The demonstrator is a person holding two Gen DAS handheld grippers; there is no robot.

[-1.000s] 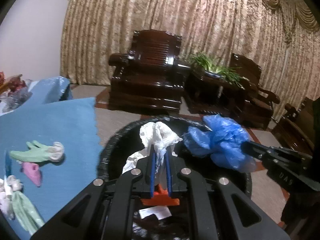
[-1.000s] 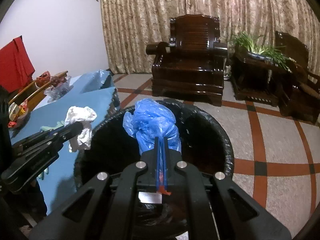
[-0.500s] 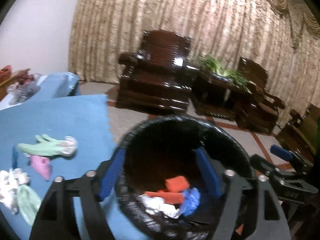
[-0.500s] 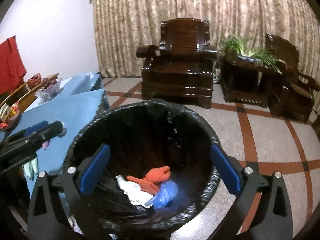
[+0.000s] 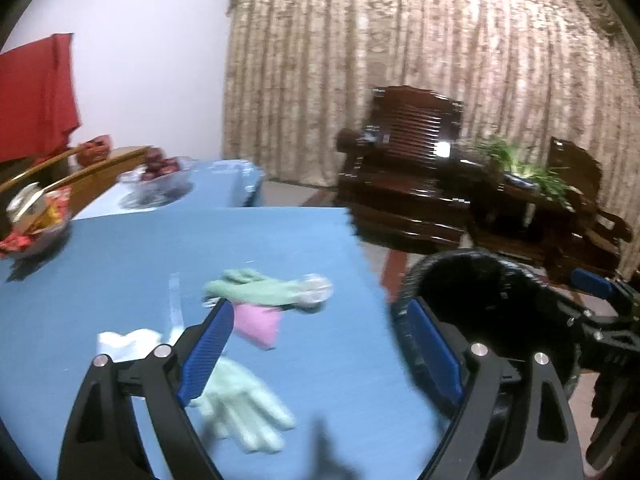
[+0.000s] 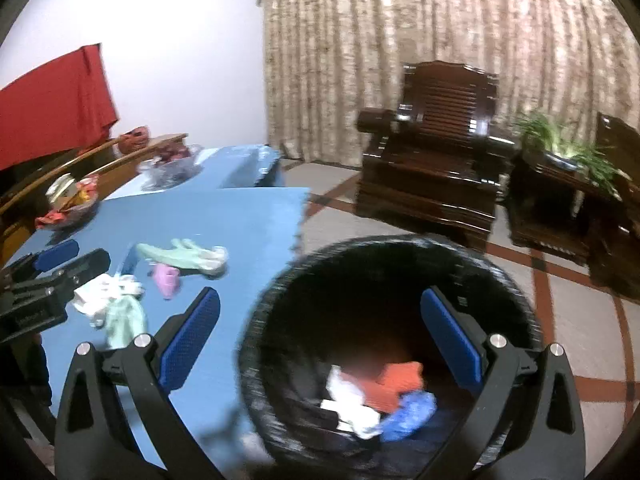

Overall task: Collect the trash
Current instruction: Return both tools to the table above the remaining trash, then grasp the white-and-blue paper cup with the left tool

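Both grippers carry nothing. The left gripper [image 5: 320, 354] is spreading its fingers above the gloves [image 5: 272, 290] that lie on the blue counter [image 5: 120, 264], likely lining up another pickup; the right gripper [image 6: 320, 338] is released over the bin [image 6: 516, 292], where dropped trash [image 6: 380, 400] lies.

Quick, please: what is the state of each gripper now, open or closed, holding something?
Left gripper: opening wide, nothing between its jaws.
Right gripper: open wide, holding nothing.
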